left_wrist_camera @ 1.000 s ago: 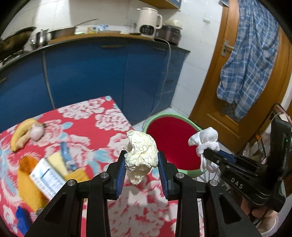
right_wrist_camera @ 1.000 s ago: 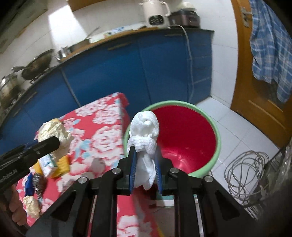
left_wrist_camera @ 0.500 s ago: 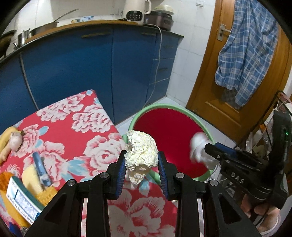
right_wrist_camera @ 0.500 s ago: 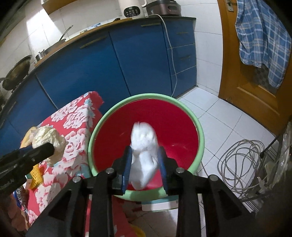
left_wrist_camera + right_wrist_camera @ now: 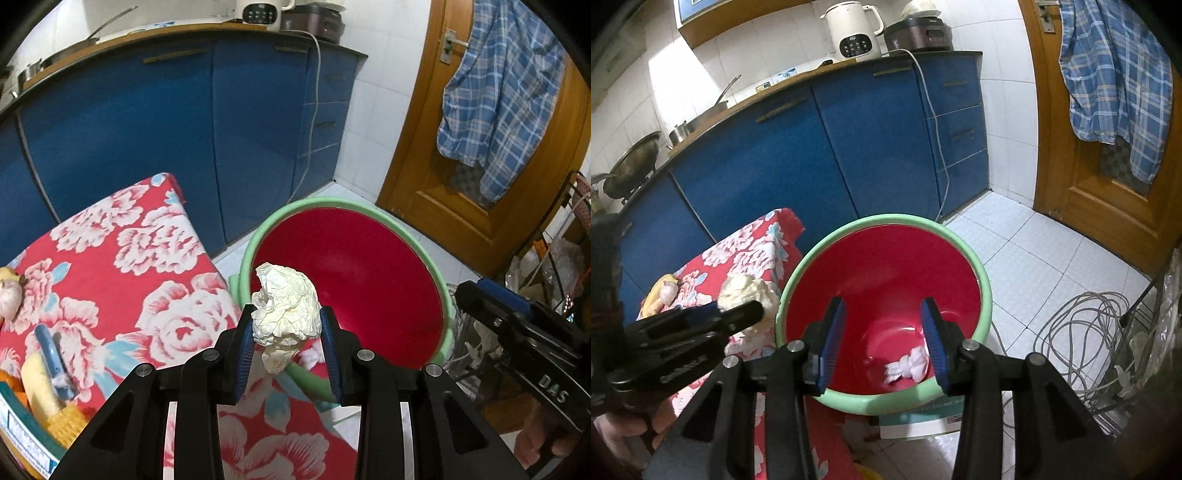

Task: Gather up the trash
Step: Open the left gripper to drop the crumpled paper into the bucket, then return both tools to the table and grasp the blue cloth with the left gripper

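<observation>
Left hand-held gripper [image 5: 286, 347] pinches crumpled paper ball [image 5: 286, 308] mid-body: light, soft, squashy; right hand-held gripper [image 5: 882, 341] opening, empty, over red basin [image 5: 984, 280], white wad [image 5: 908, 365] inside

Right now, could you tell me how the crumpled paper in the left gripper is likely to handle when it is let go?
The crumpled paper looks light and soft: its creased folds bulge between the left gripper's pads. It would probably drop without bouncing much. It sits only near the bin's rim, so released here it might catch the edge.
</observation>
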Tool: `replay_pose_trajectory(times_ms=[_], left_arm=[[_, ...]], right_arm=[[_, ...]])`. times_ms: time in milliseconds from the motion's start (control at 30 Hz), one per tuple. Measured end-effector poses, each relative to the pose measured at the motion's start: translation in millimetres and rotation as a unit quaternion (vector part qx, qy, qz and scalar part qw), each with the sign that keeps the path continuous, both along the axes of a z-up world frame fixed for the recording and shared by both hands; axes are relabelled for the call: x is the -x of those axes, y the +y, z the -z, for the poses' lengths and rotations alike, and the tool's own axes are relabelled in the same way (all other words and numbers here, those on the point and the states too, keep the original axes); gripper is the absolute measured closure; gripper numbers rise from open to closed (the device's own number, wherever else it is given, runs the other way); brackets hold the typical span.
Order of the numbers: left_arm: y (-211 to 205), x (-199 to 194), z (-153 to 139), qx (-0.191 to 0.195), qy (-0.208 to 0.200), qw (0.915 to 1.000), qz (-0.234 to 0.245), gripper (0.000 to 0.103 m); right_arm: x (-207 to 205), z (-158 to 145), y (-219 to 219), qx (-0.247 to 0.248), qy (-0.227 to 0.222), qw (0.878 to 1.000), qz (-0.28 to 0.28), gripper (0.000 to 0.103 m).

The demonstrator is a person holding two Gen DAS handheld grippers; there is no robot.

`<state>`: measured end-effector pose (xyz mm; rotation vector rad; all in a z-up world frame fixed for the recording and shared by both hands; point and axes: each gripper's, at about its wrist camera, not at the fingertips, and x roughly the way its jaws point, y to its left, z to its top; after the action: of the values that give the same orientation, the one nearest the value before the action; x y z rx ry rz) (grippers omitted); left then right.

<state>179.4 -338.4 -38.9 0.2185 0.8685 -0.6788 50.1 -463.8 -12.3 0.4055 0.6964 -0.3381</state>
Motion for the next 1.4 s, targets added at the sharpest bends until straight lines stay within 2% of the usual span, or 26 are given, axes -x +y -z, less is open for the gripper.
replay_pose_trajectory(times_ms=[100,167,300,800,1400], left_arm=[[-6,-2,1,-0.002,-0.001,1.0000,0.006,0.064],[-8,-3,1,-0.002,-0.002,1.0000,0.006,0.054],[-7,-2,-2,-0.002,-0.008,1.0000,0.004,0.047],[34,20,-34,0.022,-0.015,0.9994,-0.020,0.046],[148,57,-73,0.040,-0.044,0.9920,-0.112,0.046]], right_arm=[[2,-1,0,-0.001,-0.002,1.000,0.003,0.059],[3,-1,-1,-0.001,-0.004,1.000,0.006,0.059],[6,-4,-1,-0.002,-0.009,1.000,0.008,0.059],[22,-24,24,0.000,-0.027,1.000,0.001,0.058],[29,-52,102,-0.009,-0.047,0.997,-0.064,0.053]])
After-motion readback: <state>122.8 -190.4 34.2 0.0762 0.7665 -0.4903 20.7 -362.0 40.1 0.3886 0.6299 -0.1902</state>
